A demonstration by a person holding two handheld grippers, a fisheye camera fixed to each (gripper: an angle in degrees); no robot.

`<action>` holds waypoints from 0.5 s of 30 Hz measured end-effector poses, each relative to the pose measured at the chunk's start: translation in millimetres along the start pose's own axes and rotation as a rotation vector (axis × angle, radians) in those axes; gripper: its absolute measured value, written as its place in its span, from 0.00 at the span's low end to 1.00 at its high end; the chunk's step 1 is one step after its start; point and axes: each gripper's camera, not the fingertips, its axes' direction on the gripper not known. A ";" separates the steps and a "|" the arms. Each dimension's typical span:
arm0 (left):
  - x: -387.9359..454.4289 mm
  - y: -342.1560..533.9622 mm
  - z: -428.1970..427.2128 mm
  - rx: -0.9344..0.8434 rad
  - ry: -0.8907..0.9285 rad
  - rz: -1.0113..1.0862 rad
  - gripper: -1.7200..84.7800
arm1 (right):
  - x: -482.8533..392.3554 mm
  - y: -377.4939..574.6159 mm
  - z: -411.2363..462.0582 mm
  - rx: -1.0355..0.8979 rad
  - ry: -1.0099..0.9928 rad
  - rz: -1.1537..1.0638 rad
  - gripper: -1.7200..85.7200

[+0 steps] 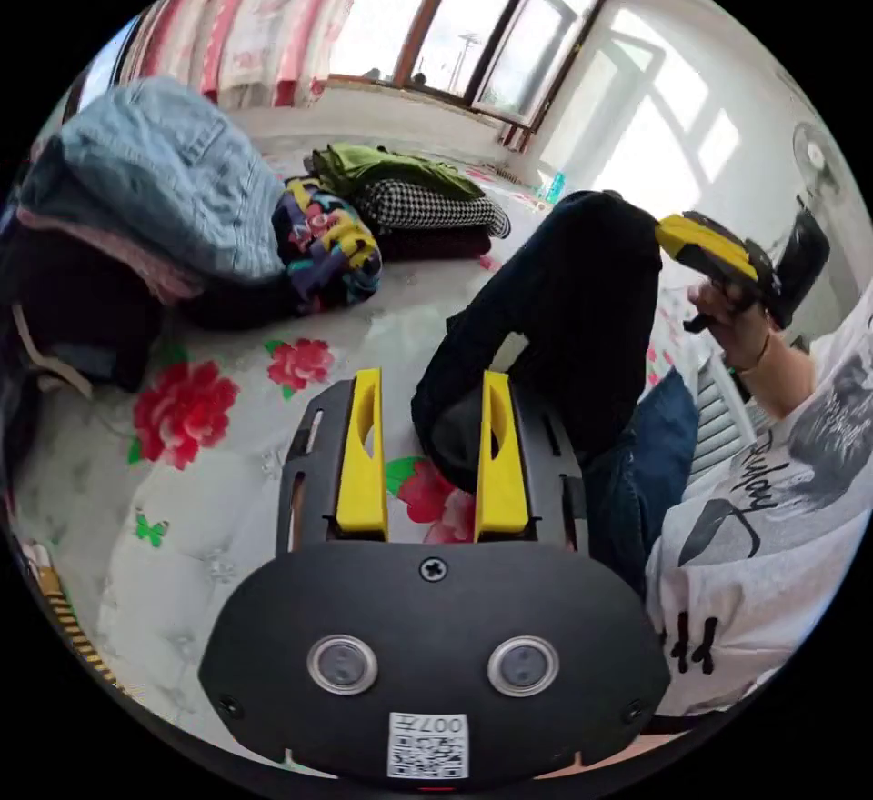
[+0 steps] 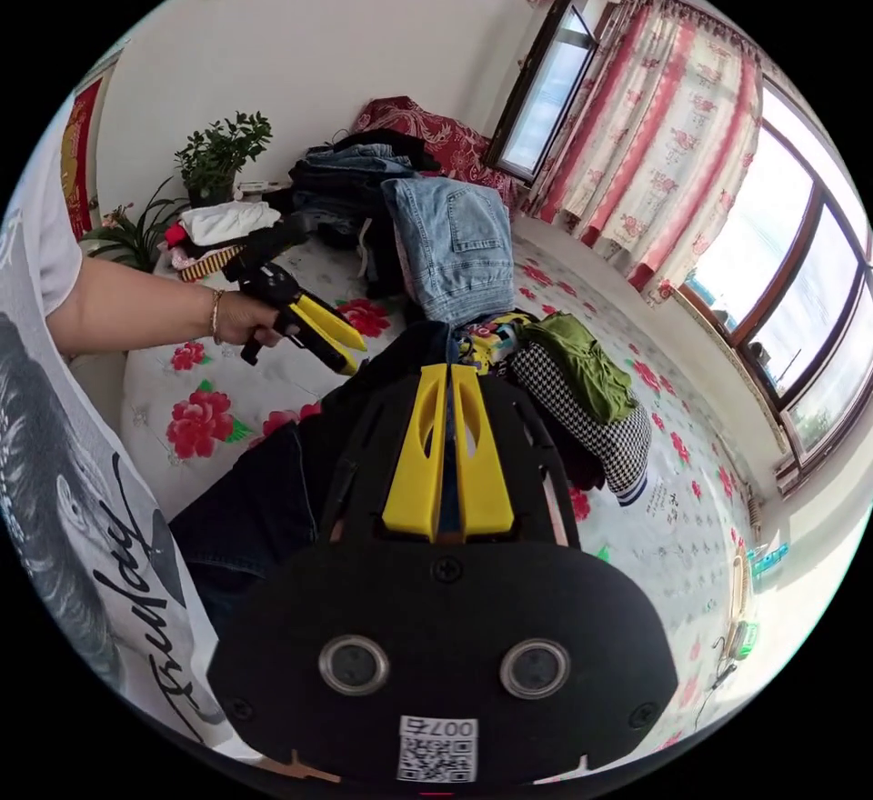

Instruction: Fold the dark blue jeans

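The right tongs (image 2: 447, 382) are clamped on the dark blue jeans (image 1: 564, 309), lifting them off the floral bed (image 1: 227, 436) — the left tongs (image 1: 423, 382) are apart, gripping nothing.

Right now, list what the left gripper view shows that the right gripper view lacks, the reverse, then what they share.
Left gripper view: a wall fan. Right gripper view: a potted plant. Shared: the dark jeans clamped in the right hand-held gripper, the open left hand-held gripper, light denim, and the flowered bedspread.
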 end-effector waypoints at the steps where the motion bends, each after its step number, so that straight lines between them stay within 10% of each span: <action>1: -34.7 3.9 6.5 -0.009 0.125 -0.118 0.19 | 3.9 1.5 -2.0 0.003 -0.009 0.027 0.02; 10: -137.0 38.6 59.7 0.094 0.794 -0.562 0.08 | 28.9 14.4 -7.5 -0.009 -0.056 0.132 0.02; 15: -118.6 48.5 -35.0 0.362 0.326 -0.594 0.01 | 34.9 10.0 -4.5 -0.019 -0.058 0.147 0.02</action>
